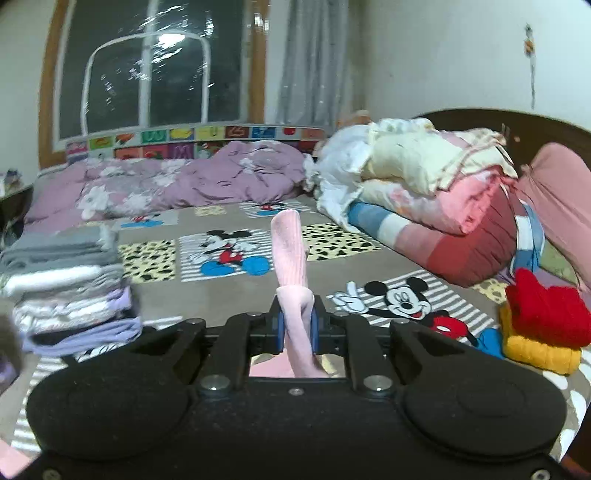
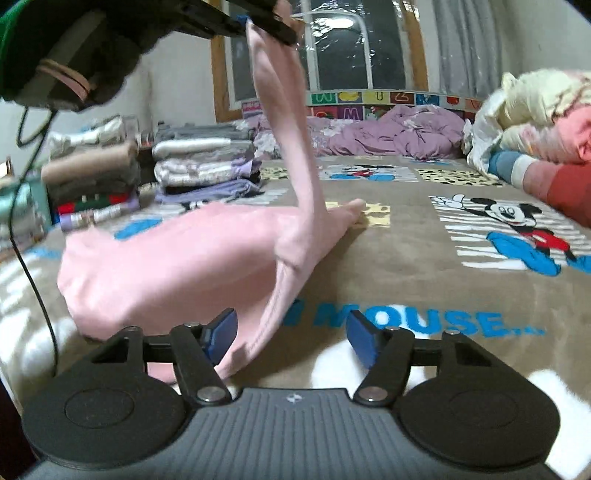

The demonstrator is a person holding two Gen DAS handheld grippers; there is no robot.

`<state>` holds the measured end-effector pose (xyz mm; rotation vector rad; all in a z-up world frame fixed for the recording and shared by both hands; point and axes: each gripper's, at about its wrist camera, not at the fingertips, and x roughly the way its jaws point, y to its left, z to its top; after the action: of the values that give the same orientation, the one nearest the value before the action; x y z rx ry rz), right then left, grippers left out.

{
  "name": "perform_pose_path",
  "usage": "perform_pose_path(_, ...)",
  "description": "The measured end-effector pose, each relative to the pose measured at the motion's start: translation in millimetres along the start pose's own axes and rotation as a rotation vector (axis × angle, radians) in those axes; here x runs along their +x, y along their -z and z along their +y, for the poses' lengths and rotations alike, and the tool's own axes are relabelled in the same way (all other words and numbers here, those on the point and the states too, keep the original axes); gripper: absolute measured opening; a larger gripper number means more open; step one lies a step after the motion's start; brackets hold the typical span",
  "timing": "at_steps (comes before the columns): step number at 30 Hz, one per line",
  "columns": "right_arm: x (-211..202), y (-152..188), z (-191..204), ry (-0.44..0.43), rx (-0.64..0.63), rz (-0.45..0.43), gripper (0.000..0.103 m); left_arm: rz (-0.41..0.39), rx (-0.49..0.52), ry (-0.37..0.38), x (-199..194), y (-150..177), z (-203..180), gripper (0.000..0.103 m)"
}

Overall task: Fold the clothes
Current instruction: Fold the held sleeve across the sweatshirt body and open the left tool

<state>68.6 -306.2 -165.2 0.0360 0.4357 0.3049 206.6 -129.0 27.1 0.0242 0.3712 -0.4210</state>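
Pinched between the blue pads of the left gripper (image 1: 295, 325): one sleeve of a pink long-sleeved top (image 2: 177, 266), cuff flopping forward at centre frame in the left wrist view. Seen from the right wrist camera, the same left gripper (image 2: 258, 22) at upper left, well above the bed, drawing that sleeve up into a taut strip while the body of the top lies bunched on the Mickey Mouse blanket (image 2: 406, 266) at lower left of centre. Lifted that way, probably, to shake the garment loose and find its shape before laying it flat.

Right gripper (image 2: 291, 336) at bottom centre, jaws spread, nothing clamped; ribbed hem of the top just beside its left-hand pad, apparently lined up for a second hold. No contact certain between pad and cloth.

Finished work kept clear of the folding space: stacks of folded clothes (image 2: 203, 162) at left, mid-frame, near the bed's edge. Red and yellow folded knits (image 1: 543, 325) at far right in the left wrist view. Rumpled lilac duvet (image 1: 192, 181) and piled quilts (image 1: 436, 184) pushed to the back and upper right, leaving the blanket's middle open. Folding of this top judged barely begun.
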Motion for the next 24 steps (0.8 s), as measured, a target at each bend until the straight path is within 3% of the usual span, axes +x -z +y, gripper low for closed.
perform_pose_path(12,8.7,8.0,19.9,0.068,-0.142,0.051,0.058,0.029,-0.152,-0.011,-22.7,49.6,96.3,0.011)
perform_pose_path(24,4.2,14.3,44.9,0.097,-0.3,0.045,0.056,0.069,-0.277,-0.01,-11.4,102.6,164.0,0.011)
